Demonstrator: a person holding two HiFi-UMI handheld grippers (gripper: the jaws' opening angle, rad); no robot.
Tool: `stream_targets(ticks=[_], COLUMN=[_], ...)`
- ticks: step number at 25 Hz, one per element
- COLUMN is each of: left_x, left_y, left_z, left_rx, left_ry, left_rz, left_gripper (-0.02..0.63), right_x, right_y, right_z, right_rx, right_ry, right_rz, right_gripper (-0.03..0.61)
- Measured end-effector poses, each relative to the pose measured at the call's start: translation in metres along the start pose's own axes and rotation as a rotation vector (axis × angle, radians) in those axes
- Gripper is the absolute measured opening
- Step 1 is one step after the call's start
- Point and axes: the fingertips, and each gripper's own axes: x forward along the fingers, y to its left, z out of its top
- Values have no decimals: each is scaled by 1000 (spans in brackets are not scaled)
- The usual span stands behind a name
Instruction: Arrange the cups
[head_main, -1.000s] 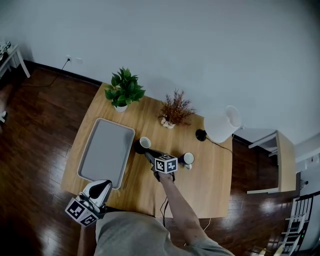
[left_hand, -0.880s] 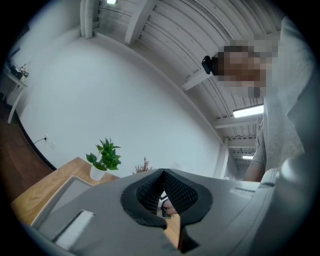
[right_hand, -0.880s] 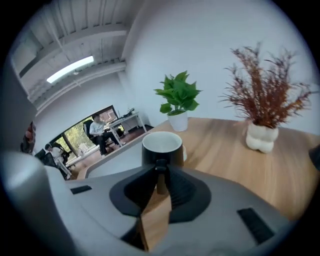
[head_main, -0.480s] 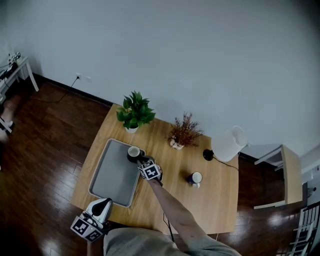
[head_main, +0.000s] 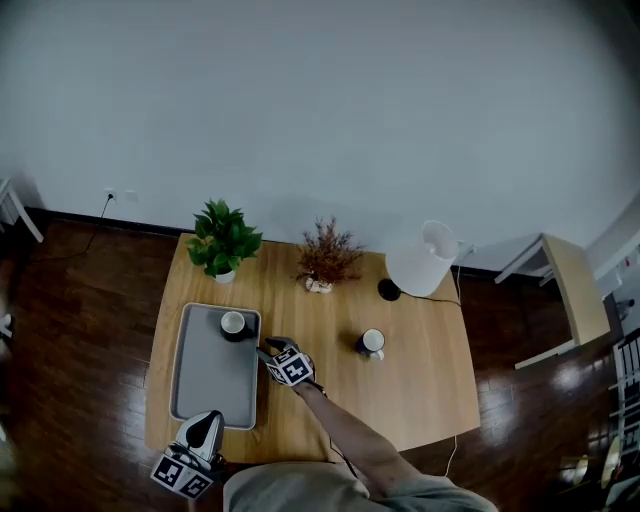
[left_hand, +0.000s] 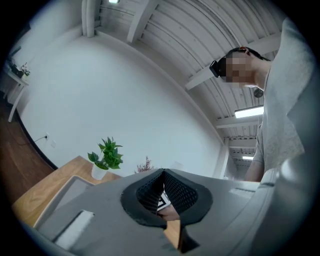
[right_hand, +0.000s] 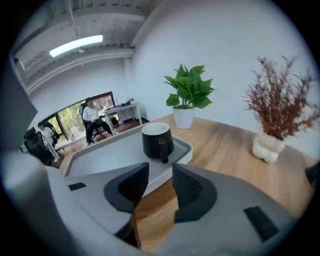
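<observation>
A black cup (head_main: 234, 324) with a white inside stands upright in the far right corner of the grey tray (head_main: 205, 385). In the right gripper view this cup (right_hand: 157, 141) sits on the tray (right_hand: 110, 155) just beyond my fingertips, handle toward me. My right gripper (head_main: 268, 347) is open; its jaws have just been opening, and nothing is between them (right_hand: 160, 175). A second dark cup (head_main: 372, 343) stands on the bare table to the right. My left gripper (head_main: 206, 420) hangs at the table's front edge near the tray, its pads meeting at the tips (left_hand: 163, 172) with nothing held.
A potted green plant (head_main: 222, 243), a dried plant in a white vase (head_main: 322, 262) and a white lamp (head_main: 420, 260) line the table's far edge. A small side table (head_main: 560, 290) stands to the right. People sit far off (right_hand: 92, 117) in the right gripper view.
My right gripper carried the black cup left from the table's middle onto the tray, let it go and drew back a little. The left gripper has barely shifted.
</observation>
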Motion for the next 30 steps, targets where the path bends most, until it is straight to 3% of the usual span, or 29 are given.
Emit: stream_targets(ticks=[3, 6, 11, 15, 19, 24, 30], left_x=[29, 56, 83, 102, 125, 147, 129], left_y=[-12, -30, -56, -78, -102, -124, -109], left_z=[-18, -31, -47, -59, -73, -86, -82], left_rx=[-15, -16, -7, 1, 8, 22, 33], left_ry=[45, 86, 142, 187, 236, 286, 279], left_rz=[-79, -170, -250, -305, -372, -431, -329], left_gripper=[-6, -6, -6, -6, -6, -6, -6], right_x=[-57, -114, -194, -238, -251, -276, -294], right_y=[7, 1, -26, -39, -37, -57, -119], right_z=[-43, -93, -181, -223, -245, -256, -246], right_rx=[87, 174, 287, 406, 480, 475, 430], right_ry=[-61, -112, -100, -127, -154, -189, -180], right_rz=[59, 56, -80, -184, -222, -273, -335], right_gripper=[137, 112, 110, 110, 110, 110, 153])
